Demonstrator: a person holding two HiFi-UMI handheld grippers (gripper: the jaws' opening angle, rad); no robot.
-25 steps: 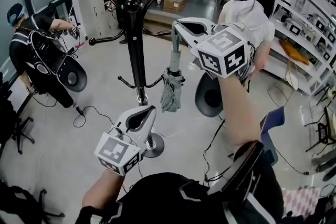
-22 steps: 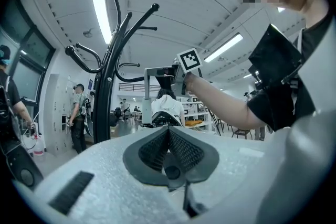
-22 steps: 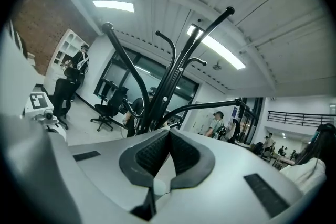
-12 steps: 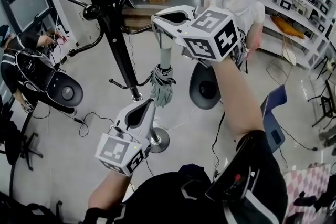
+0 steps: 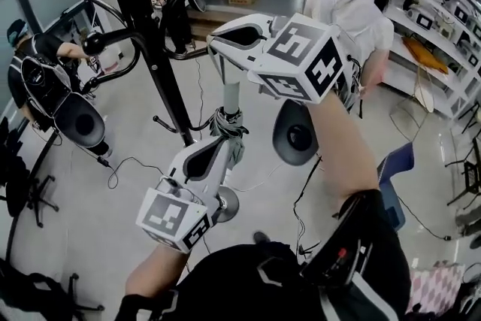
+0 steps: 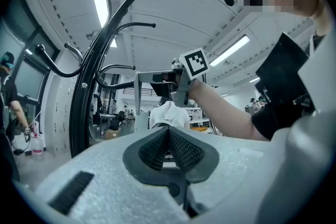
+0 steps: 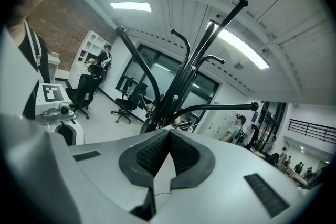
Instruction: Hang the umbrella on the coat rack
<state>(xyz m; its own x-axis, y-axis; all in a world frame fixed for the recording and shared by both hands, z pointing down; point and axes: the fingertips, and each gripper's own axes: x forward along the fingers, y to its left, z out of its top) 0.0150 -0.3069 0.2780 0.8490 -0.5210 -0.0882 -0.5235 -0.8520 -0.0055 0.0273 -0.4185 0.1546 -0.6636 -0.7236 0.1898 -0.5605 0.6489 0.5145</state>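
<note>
A folded grey-green umbrella (image 5: 229,133) hangs upright from my right gripper (image 5: 222,56), which is shut on its pale handle (image 5: 231,95), held high just right of the black coat rack (image 5: 154,49). In the right gripper view that handle (image 7: 164,168) shows between the shut pads of the gripper (image 7: 168,136), with the rack's curved hooks (image 7: 184,86) close ahead. My left gripper (image 5: 216,148) is lower, shut and empty, its tip next to the umbrella's canopy. The left gripper view has its pads (image 6: 169,131) together, the rack (image 6: 84,107) at left and the right gripper's marker cube (image 6: 194,63) above.
The rack's round base (image 5: 225,203) stands on the grey floor among cables. A black office chair (image 5: 297,135) and a person in a white shirt (image 5: 346,11) are behind the umbrella. Another person (image 5: 37,71) bends at left. Shelves (image 5: 436,34) line the right wall.
My right gripper has carried the umbrella up and left, closer to the rack's hooks. The left gripper has stayed low and shut; the umbrella's canopy now hangs by its tip.
</note>
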